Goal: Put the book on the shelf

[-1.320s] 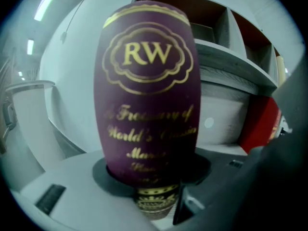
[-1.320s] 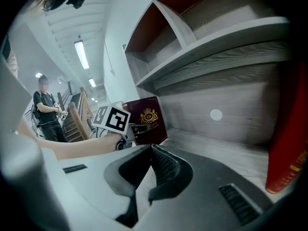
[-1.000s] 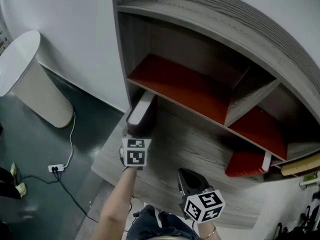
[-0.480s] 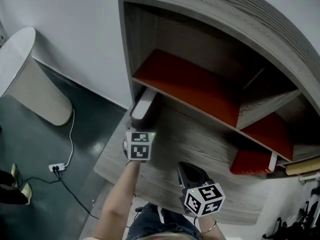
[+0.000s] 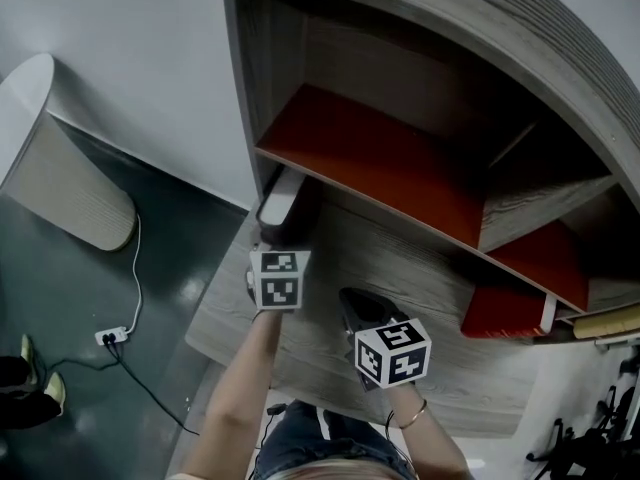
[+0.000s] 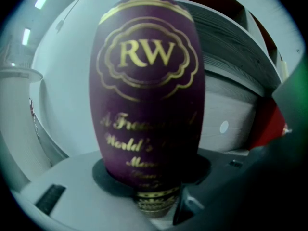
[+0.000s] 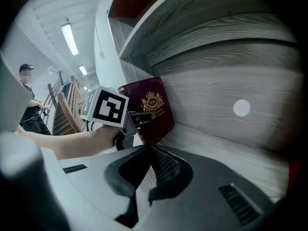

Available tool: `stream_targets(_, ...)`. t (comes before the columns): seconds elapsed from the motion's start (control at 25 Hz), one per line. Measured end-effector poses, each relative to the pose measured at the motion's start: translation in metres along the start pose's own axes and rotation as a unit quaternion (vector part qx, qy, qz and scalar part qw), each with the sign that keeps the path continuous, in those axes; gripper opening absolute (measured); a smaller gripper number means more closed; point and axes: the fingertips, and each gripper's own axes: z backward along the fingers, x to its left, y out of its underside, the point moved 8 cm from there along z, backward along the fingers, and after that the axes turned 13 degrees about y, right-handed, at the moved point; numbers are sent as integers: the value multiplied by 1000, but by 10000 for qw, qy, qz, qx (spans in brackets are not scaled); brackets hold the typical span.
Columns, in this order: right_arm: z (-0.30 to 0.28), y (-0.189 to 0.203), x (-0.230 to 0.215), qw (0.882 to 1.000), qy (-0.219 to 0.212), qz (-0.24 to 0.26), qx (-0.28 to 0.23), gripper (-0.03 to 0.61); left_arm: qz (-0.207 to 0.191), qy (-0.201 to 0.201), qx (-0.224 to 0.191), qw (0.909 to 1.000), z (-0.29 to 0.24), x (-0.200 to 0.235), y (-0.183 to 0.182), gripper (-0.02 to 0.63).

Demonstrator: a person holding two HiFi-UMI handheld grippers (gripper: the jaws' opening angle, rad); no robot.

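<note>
The left gripper (image 5: 270, 253) clamps the maroon book (image 6: 147, 95) upright at the unit's 9 o'clock end, beneath the red shelf (image 5: 370, 158), placing apparently under way; the right gripper (image 5: 352, 306), jaws together and empty, hangs at 4 o'clock; next likely calls for a lift toward 1 o'clock

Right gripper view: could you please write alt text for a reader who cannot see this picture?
The left gripper, with a square-marker cube, holds a maroon book with a gold crest upright in front of a grey wooden shelf unit. In the foreground, the right gripper has its tongs closed on nothing.
</note>
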Motion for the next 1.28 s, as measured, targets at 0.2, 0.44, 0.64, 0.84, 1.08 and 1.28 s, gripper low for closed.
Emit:
stream_targets(0.2,-24,-13,7,9999,-144,32,87,9,-130,-28,-9,9999,-7,-1,-2,227)
stream_targets(0.44,-46,-29,7,9997,-68,192,109,9,-169,-82,-54,9998,-18,-3,-1,227)
stream_targets(0.64,-53,-37,4,9998,-25,186,114,9,-265,-152,-84,9995,-25,-3,-4,227)
stream_targets(0.84,-57,-36,0,9997,-14,165,175,9,-356,-193,-147,9991,-26,-3,-4,228)
stream_targets(1.08,-57,-35,0,9997,-7,149,176,9,-573,-243,-115,9980,-27,-6,-1,229)
stream_targets(1.28,-52,-33,0,9998,16,147,139,9,-653,-306,-41,9974,-18,-8,2,244)
